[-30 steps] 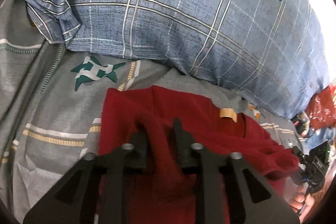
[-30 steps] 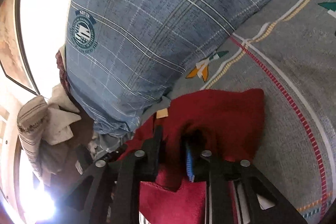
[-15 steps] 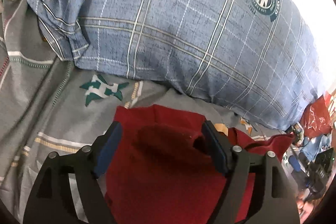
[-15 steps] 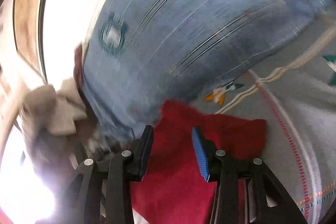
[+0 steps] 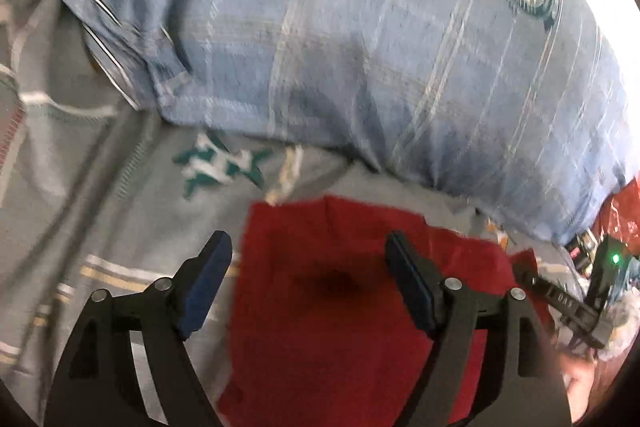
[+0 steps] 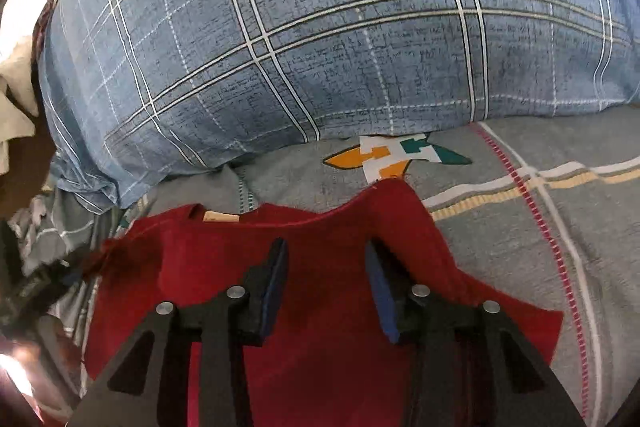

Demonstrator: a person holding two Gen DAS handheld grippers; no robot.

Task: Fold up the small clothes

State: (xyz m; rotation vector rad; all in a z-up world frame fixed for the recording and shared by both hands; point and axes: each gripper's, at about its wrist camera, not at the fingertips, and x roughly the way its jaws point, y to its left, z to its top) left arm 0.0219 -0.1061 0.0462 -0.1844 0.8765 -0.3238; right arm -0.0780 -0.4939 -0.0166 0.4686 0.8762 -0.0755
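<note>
**Red garment laid flat on the bed, both grippers empty above it**

The red garment (image 6: 320, 267) lies spread on the grey patterned bedsheet (image 6: 560, 227), its collar edge with a tan label (image 6: 221, 217) pointing toward 12 o'clock, just short of the blue plaid pillow (image 6: 320, 47). In the right wrist view one corner peaks up at about 1 o'clock, touching a printed star on the sheet. The cloth looks smoothed but only partly folded — how many layers there are I cannot tell, and I judge that at least one more fold is left before the piece is done.

The left gripper (image 5: 308, 263) stands wide open over the left part of the garment, nothing between its blue pads. The right gripper (image 6: 324, 267) is open to a middling gap over the middle of the cloth, also holding nothing.

Much is hard to read. The left wrist view is smeared, so the garment's folds and edges are soft there. The near hem at 6 o'clock is hidden behind the gripper bodies in both views, and the sleeves cannot be picked out. At 4 o'clock in the left view a dark device with a green light — probably the other gripper — is cut off by the frame edge.
</note>
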